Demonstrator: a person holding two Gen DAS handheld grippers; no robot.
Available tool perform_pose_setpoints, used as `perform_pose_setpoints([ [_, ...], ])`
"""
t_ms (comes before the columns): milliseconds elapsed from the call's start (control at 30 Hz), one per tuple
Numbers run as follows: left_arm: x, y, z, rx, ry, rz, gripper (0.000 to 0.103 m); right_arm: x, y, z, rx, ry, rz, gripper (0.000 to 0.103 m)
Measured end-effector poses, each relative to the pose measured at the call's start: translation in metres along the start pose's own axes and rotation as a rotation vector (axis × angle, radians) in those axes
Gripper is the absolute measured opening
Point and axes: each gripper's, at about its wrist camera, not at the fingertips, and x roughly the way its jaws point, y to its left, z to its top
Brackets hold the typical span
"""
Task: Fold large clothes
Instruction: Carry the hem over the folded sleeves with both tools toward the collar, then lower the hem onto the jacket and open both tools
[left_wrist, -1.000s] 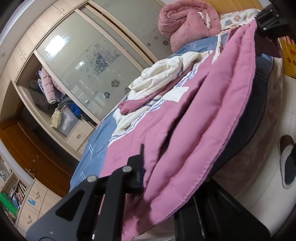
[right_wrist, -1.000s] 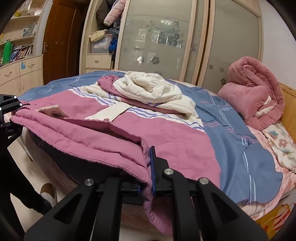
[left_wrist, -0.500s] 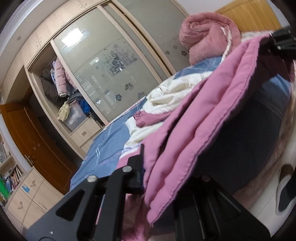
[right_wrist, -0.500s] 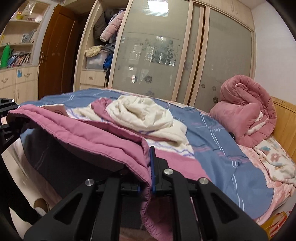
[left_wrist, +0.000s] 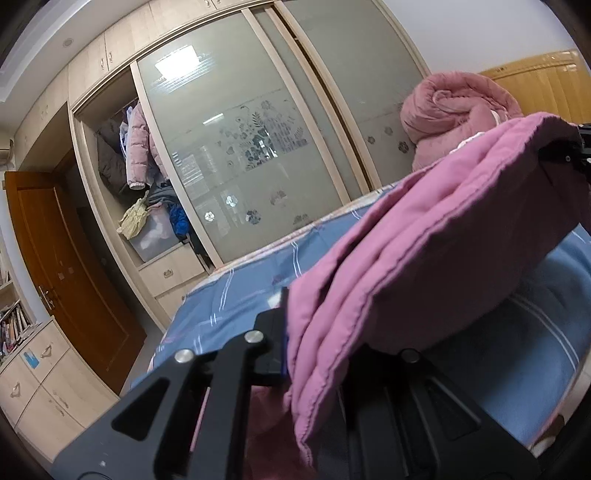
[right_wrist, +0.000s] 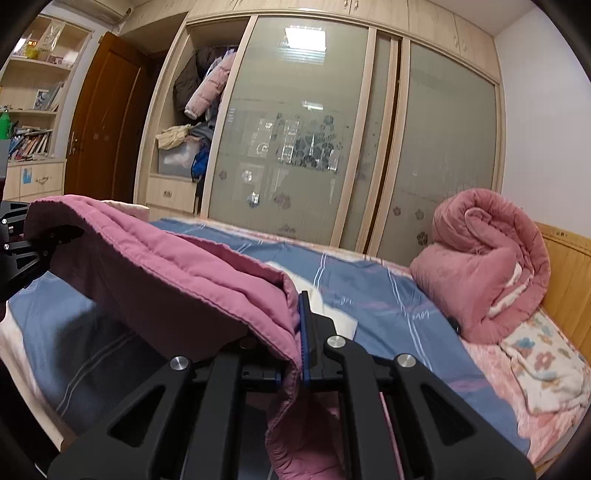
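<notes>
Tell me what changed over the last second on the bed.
Both grippers, left gripper and right gripper, lifted the pink garment's hem up off the blue sheet; its cream part dropped mostly from sight. Unchanged: both grips, the rolled pink quilt.

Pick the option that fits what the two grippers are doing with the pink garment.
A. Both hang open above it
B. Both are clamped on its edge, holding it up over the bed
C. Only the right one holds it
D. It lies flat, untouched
B: the left gripper and the right gripper each pinch the pink garment's hem, which spans between them above the blue bedsheet.
</notes>
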Motion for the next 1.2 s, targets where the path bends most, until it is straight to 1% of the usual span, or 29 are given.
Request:
perform_pose_setpoints([
  [133, 0.038, 0.008, 0.032, -0.007, 0.006, 0.012, 0.006, 0.039, -0.013, 0.029, -0.021, -0.012, -0.015, 0.007],
  [233, 0.074, 0.016, 0.054, -0.022, 0.024, 0.002, 0.006, 0.084, -0.027, 0.052, -0.018, 0.004, -0.014, 0.007],
  [300, 0.098, 0.019, 0.064, -0.015, 0.04, 0.001, 0.006, 0.111, -0.034, 0.061, -0.011, 0.016, -0.014, 0.007],
  [333, 0.11, 0.019, 0.068, -0.008, 0.044, 0.0, 0.006, 0.131, -0.038, 0.066, -0.006, 0.025, -0.018, 0.007],
  [400, 0.144, 0.021, 0.078, 0.003, 0.062, -0.008, 0.006, 0.16, -0.042, 0.07, 0.0, 0.042, -0.019, 0.007],
  [467, 0.175, 0.025, 0.085, -0.014, 0.085, -0.029, 0.006, 0.195, -0.046, 0.074, -0.004, 0.065, -0.028, 0.007],
  [533, 0.21, 0.024, 0.088, 0.001, 0.107, -0.033, 0.006, 0.227, -0.049, 0.074, -0.015, 0.093, -0.042, 0.007],
  [600, 0.241, 0.022, 0.086, 0.021, 0.131, -0.045, 0.006, 0.269, -0.053, 0.069, -0.011, 0.139, -0.046, 0.007],
  [733, 0.313, 0.012, 0.072, 0.035, 0.212, -0.07, 0.006, 0.339, -0.061, 0.047, 0.015, 0.225, -0.051, 0.007],
  [867, 0.364, -0.007, 0.052, 0.076, 0.268, -0.079, 0.006, 0.388, -0.062, 0.021, 0.031, 0.286, -0.052, 0.007],
  [967, 0.389, -0.02, 0.036, 0.087, 0.298, -0.091, 0.007, 0.414, -0.065, 0.002, 0.065, 0.324, -0.037, 0.008],
  [1033, 0.399, -0.026, 0.029, 0.091, 0.306, -0.093, 0.008, 0.422, -0.065, -0.005, 0.087, 0.342, -0.027, 0.016],
  [1067, 0.4, -0.027, 0.028, 0.094, 0.306, -0.094, 0.008, 0.426, -0.064, -0.006, 0.089, 0.347, -0.033, 0.025],
  [1100, 0.4, -0.029, 0.027, 0.099, 0.301, -0.089, 0.01, 0.427, -0.063, -0.006, 0.082, 0.341, -0.042, 0.044],
  [1133, 0.399, -0.029, 0.028, 0.104, 0.293, -0.073, 0.019, 0.423, -0.06, -0.004, 0.067, 0.318, -0.069, 0.057],
  [1167, 0.398, -0.026, 0.03, 0.104, 0.278, -0.049, 0.029, 0.419, -0.058, -0.001, 0.054, 0.292, -0.097, 0.084],
  [1200, 0.395, -0.023, 0.035, 0.104, 0.246, -0.001, 0.063, 0.412, -0.056, 0.004, 0.039, 0.25, -0.138, 0.102],
])
